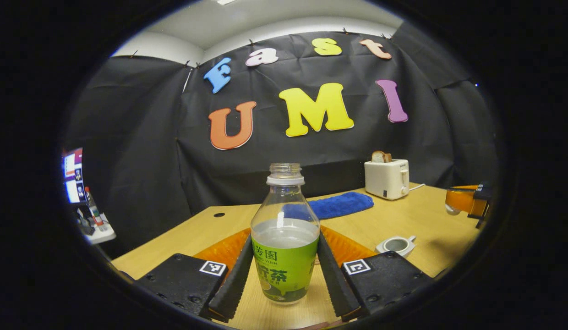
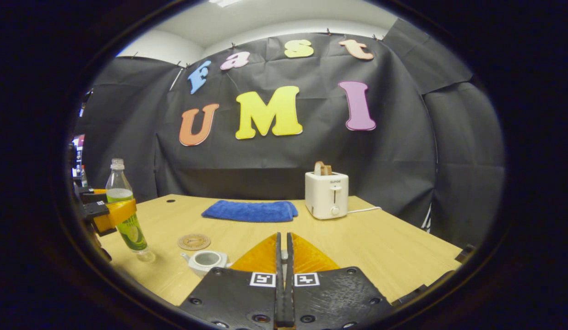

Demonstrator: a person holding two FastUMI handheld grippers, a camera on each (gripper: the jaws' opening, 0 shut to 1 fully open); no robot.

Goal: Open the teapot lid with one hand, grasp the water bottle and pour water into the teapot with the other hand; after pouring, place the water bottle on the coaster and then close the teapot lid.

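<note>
Overall, a light wooden table (image 2: 380, 247) carries all items. At its far side a white toaster (image 2: 326, 195) stands with a slice of bread in its slot, and a folded blue cloth (image 2: 249, 211) lies just to its left.

Water bottle (image 1: 285, 238): clear plastic, uncapped, upright, with a green label round the lower body and cloudy liquid up to roughly the top edge of that label. In the left gripper view it stands between the fingers of the left gripper (image 1: 284, 275), both of which press on its label. The right gripper view shows its base close to the table's left edge; whether it rests on the wood cannot be told.

Teapot (image 2: 206, 261): small, white, no lid on it, opening uncovered, standing near the bottle.

Coaster (image 2: 193, 241): round, tan, flat on the table between bottle and teapot, slightly farther back, touching neither.

Right gripper (image 2: 284, 275): fingers drawn together, nothing visible between them.
</note>
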